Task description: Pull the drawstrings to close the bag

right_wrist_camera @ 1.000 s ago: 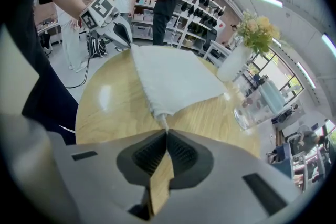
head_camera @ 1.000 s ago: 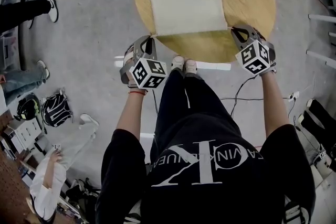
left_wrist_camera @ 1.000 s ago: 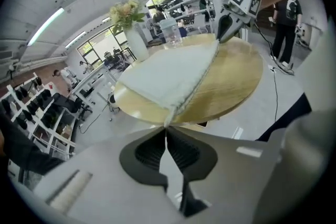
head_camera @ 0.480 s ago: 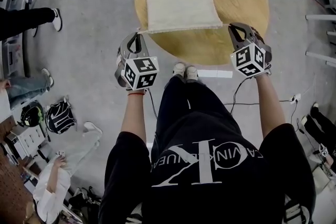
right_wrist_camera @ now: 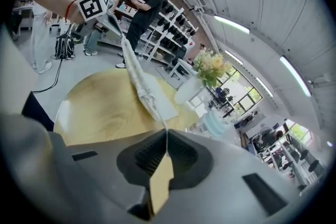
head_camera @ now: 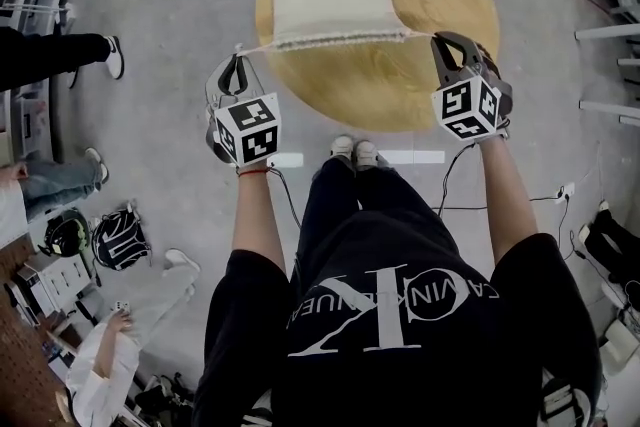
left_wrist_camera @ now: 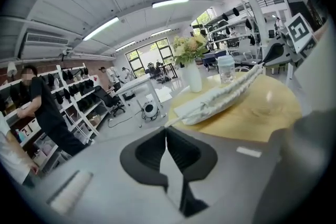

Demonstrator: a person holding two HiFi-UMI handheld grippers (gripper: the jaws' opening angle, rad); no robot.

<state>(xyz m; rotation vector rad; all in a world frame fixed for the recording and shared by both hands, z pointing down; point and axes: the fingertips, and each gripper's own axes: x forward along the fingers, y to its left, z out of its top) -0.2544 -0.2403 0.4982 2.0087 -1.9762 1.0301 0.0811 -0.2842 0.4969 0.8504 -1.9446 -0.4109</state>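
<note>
The left gripper (head_camera: 237,65) is clamping its jaws together on the left drawstring (head_camera: 258,46). The right gripper (head_camera: 441,43) is pinching the right drawstring (head_camera: 420,36) the same way. Both cords are running taut to the cream bag (head_camera: 328,3), which is lying on the round tabletop (head_camera: 420,85) between the grippers, toward 12 o'clock. Its gathered mouth is spanning 9 to 3 o'clock. White Calvin Klein lettering is showing upside down on the person's black shirt (head_camera: 390,315).

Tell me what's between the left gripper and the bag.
A taut drawstring, pinched in the left gripper, runs to the bag; the head view shows it.
</note>
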